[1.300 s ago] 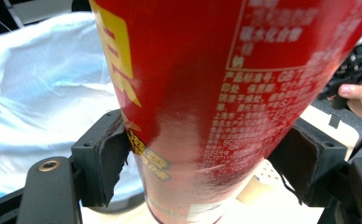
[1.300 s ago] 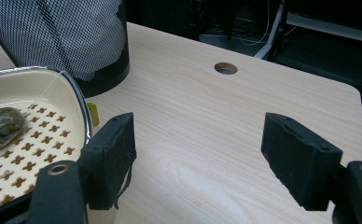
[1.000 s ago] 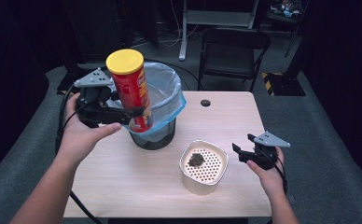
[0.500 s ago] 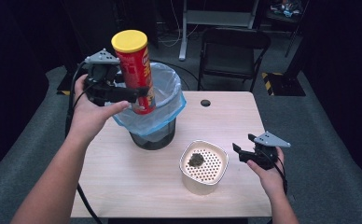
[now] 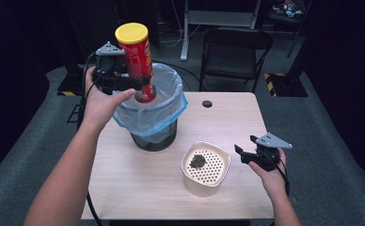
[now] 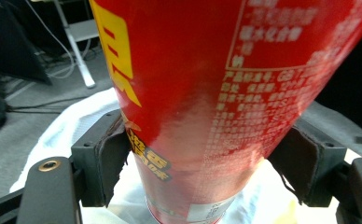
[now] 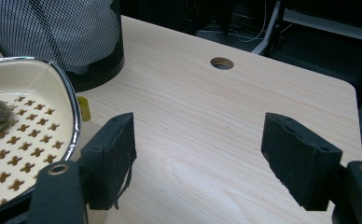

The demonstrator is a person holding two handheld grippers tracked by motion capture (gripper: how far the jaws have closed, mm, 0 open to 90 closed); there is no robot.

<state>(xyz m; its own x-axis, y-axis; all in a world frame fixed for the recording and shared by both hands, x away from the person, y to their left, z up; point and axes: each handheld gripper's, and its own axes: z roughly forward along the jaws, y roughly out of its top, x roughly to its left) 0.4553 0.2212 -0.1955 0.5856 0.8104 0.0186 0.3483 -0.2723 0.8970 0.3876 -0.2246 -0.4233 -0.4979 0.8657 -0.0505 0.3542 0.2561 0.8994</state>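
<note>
Since a second ago the left gripper point(image 5: 140, 84) has carried the red chip can point(image 5: 136, 61) from the near left of the bin toward the far left rim, and the can now stands nearly upright, where it leaned more before; the right gripper point(image 5: 244, 153) has stayed where it was.

Largest is the wooden table point(image 5: 138, 183), pale, with a round cable hole point(image 5: 207, 103) near its far edge. On its left part stands the black mesh waste bin point(image 5: 154, 136), lined with a pale blue bag point(image 5: 164, 110) folded over the rim. The can, red with a yellow lid point(image 5: 131, 33), hangs above the bin's left rim with its bottom end over the bag's opening. The left gripper's jaws clamp the can's lower half from both sides; in the left gripper view the dark pads point(image 6: 111, 156) press against the red wall, with the white bag below.

Near the table's front right sits the cream perforated bowl point(image 5: 208, 181), with a small dark clump point(image 5: 197, 161) lying on its holed insert. The right gripper hovers low just to the right of the bowl, jaws parted and holding nothing, bare tabletop between them in the right gripper view.
</note>
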